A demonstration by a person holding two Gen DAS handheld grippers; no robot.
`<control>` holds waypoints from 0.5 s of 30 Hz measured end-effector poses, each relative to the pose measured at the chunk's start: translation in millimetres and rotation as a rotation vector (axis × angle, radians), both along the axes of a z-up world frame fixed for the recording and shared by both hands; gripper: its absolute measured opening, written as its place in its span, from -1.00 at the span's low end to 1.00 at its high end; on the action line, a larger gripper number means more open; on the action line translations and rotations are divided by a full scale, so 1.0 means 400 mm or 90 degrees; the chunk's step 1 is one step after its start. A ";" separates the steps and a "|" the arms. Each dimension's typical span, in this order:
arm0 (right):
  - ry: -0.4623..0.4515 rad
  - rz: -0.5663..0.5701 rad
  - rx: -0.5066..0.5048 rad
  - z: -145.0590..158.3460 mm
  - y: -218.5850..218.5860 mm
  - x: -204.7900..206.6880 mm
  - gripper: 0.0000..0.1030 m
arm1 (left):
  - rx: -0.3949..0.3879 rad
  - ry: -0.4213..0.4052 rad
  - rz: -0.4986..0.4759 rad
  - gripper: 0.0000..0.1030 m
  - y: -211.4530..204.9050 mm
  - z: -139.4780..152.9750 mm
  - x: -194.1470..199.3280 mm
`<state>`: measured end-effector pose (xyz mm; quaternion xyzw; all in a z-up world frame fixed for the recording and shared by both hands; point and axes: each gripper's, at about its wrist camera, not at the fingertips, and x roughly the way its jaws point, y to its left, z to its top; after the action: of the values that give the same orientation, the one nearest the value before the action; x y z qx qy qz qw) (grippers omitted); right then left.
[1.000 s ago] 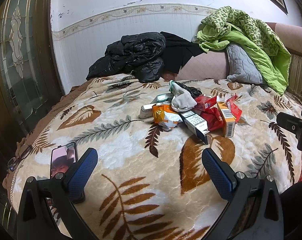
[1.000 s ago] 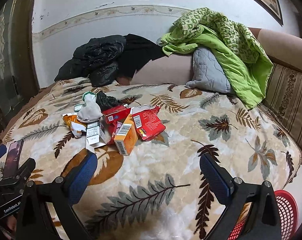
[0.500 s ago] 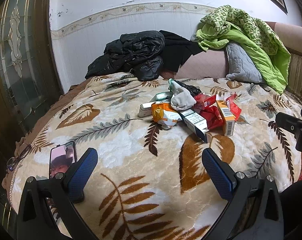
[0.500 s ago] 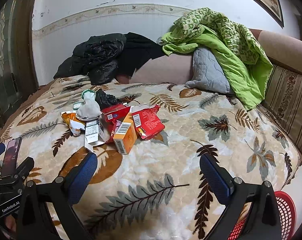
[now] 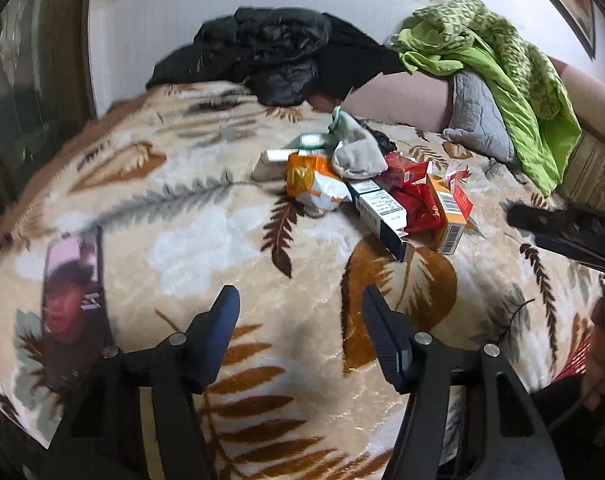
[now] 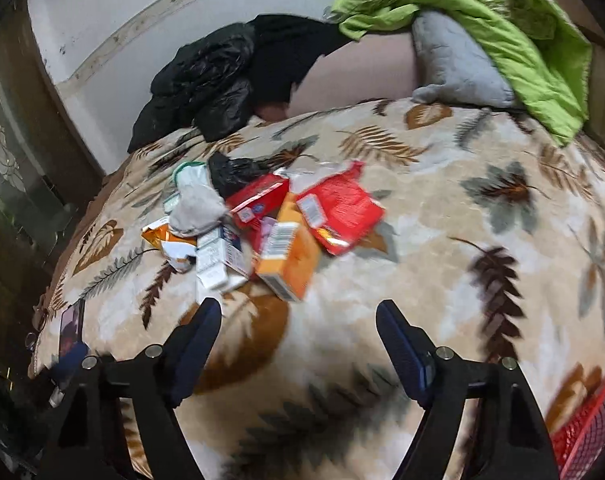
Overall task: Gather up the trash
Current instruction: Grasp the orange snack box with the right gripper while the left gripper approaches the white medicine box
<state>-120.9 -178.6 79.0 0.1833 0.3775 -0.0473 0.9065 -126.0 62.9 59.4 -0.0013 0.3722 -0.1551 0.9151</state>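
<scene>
A: Two changes from a second ago: drawn nearer the trash pile (image 5: 362, 196), and tipped further down toward it.

B: And the left gripper (image 5: 298, 294)?

A: Closing, roughly half spread. Holding nothing, with only bare blanket (image 5: 222, 240) showing between the pads.

B: Same for the right gripper (image 6: 297, 306)?

A: Closing too, though spread wider. Empty as well, and short of the orange box (image 6: 290, 264) at the pile's near side.

B: Meaning for the task?

A: Probably lining up for a first pick. Nothing lifted yet; boxes, wrappers and a grey sock (image 6: 196, 204) heaped around the middle of the bed, toward its far edge.

B: Somewhere to drop it all?

A: Likely the red basket (image 6: 590, 432), just off the bed's near right corner.

B: Anything else around?

A: Phone (image 5: 72, 300) lying by the near left edge, well apart from the pile. Black jacket (image 5: 278, 52) bunched at the far edge against the wall. Green quilt (image 5: 502, 68) draped over a grey pillow (image 5: 478, 120) at the far right corner.
</scene>
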 end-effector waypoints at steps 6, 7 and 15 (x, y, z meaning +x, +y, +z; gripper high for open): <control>0.067 0.015 -0.033 -0.055 0.041 0.169 0.27 | 0.000 0.020 0.012 0.21 0.004 -0.010 0.018; 0.073 0.009 -0.035 -0.071 0.037 0.180 0.21 | 0.000 0.023 0.012 0.21 0.005 -0.011 0.020; 0.094 -0.030 -0.012 -0.115 -0.042 0.135 -0.51 | -0.005 0.041 0.003 0.22 -0.012 -0.008 0.052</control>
<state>-66.8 -195.3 33.1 0.1798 0.4382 -0.0851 0.8766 -105.1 58.0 56.3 -0.0110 0.4008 -0.1546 0.9029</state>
